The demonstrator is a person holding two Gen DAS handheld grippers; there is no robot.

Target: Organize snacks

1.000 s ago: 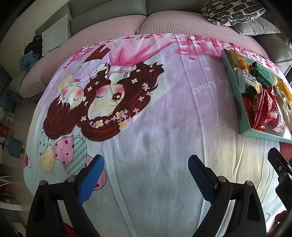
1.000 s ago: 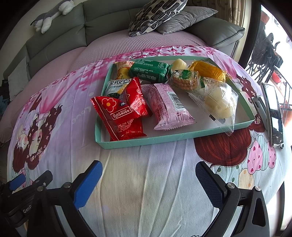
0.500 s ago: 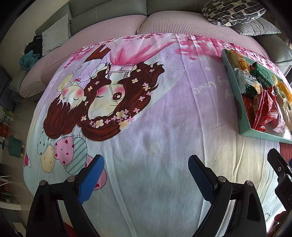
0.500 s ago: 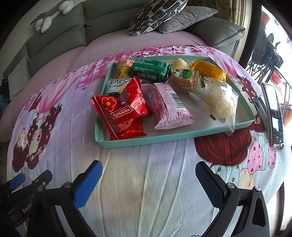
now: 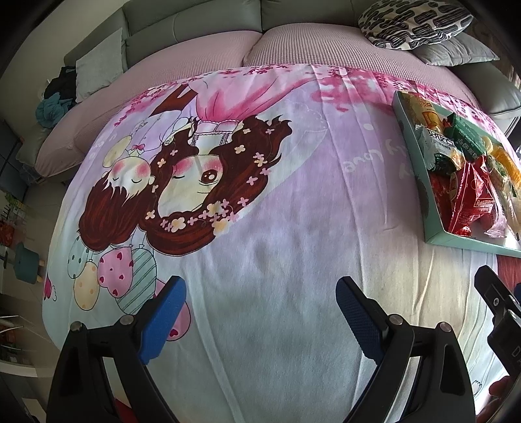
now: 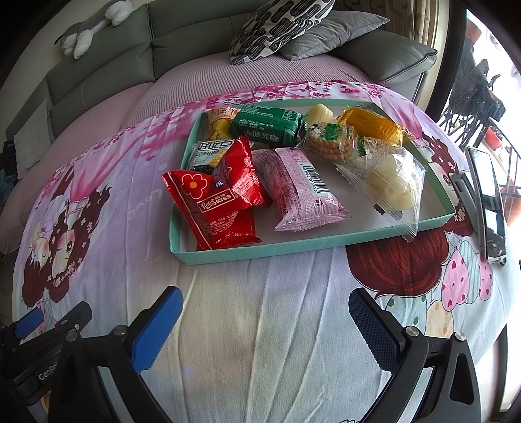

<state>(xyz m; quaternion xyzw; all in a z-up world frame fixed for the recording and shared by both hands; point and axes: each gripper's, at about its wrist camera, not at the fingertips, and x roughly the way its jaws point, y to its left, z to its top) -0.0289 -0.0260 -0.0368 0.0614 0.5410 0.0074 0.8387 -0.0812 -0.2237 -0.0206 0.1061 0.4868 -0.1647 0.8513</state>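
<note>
A cartoon-print blanket (image 5: 276,260) is spread right across the middle, two big-eyed girls with brown hair and pastel balloons on it, pink blossoms along the far edge. Beyond that lies a pink ribbed cover (image 5: 202,61) over a grey-green sofa (image 6: 107,55). A black-and-white patterned cushion (image 6: 276,26) leans on a plain grey cushion (image 6: 335,29) at the back. Up on the sofa's backrest sprawls a grey-and-white plush toy (image 6: 88,29). At the right edge of the blanket a phone (image 6: 488,201) stands tilted in a stand. Far left, a teal stool (image 5: 26,263) sits on the floor, and a heap of dark and teal clothes (image 5: 55,97) lies at the sofa's end.
</note>
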